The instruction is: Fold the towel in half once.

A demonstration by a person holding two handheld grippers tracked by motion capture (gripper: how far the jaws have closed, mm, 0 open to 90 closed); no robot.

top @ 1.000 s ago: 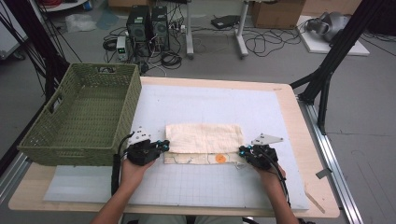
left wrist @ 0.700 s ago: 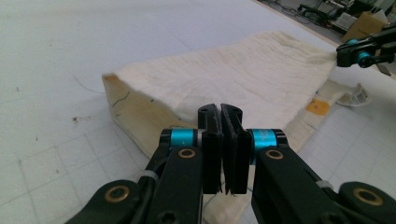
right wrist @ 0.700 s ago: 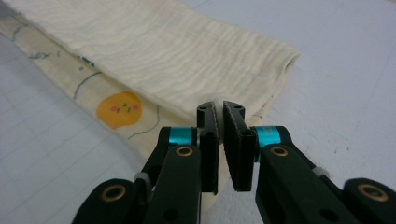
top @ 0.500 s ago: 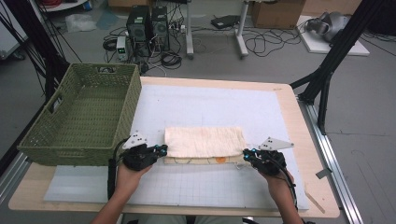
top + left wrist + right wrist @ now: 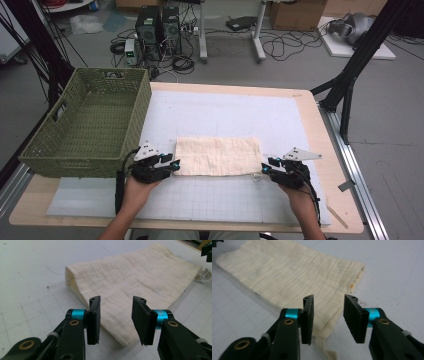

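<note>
A cream folded cloth (image 5: pixel 217 156) lies flat on the white gridded mat (image 5: pixel 220 200) near the table's front. My left gripper (image 5: pixel 172 164) sits at the cloth's near left corner, and its jaws have just been opening. In the left gripper view the left gripper (image 5: pixel 116 315) stands open over the cloth (image 5: pixel 130 282), pads clear of it. My right gripper (image 5: pixel 266 167) is at the cloth's near right corner, jaws also just opened. In the right gripper view the right gripper (image 5: pixel 328 315) is open above the cloth (image 5: pixel 287 275) with nothing pinched.
A green woven basket (image 5: pixel 85 122) stands at the left of the table, close to my left hand. A small white tag (image 5: pixel 203 275) sticks out at the cloth's far corner. Black stands and cables crowd the floor beyond the table's far edge.
The patterned strip of cloth along the near edge is now covered by the cream layer. Both grippers, shut at the cloth's corners before, now stand open and have let go.
</note>
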